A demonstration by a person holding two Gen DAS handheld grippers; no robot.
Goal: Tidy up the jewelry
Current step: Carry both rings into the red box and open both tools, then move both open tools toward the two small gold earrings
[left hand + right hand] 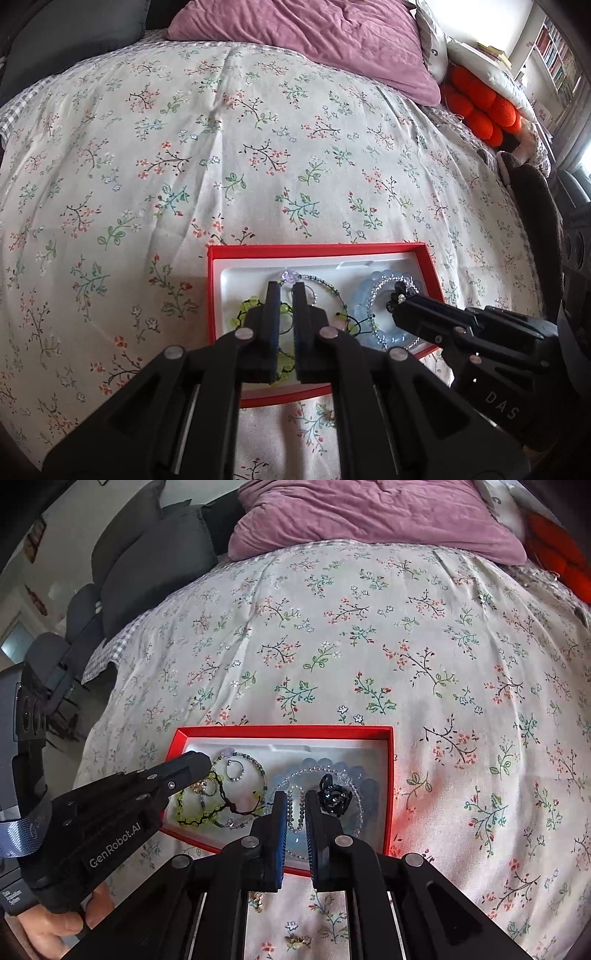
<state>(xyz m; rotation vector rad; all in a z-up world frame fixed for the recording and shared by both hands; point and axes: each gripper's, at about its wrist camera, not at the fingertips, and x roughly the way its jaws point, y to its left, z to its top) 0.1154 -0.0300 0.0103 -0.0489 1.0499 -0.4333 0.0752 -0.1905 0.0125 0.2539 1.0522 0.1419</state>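
While both grippers hang over the red box (pixel 421 258) on the floral bedspread (pixel 258 147), keep them low and steady. Your left gripper (pixel 286 291) stands slightly parted above the green bead bracelet (pixel 188 812), gripping nothing; your right gripper (pixel 295 801) is likewise a little apart over the pale blue bead bracelet (pixel 354 775), beside the black flower ring (pixel 334 799), empty. Judging the pieces already laid in the white tray (pixel 207 747), back out straight so no pad snags a cord.
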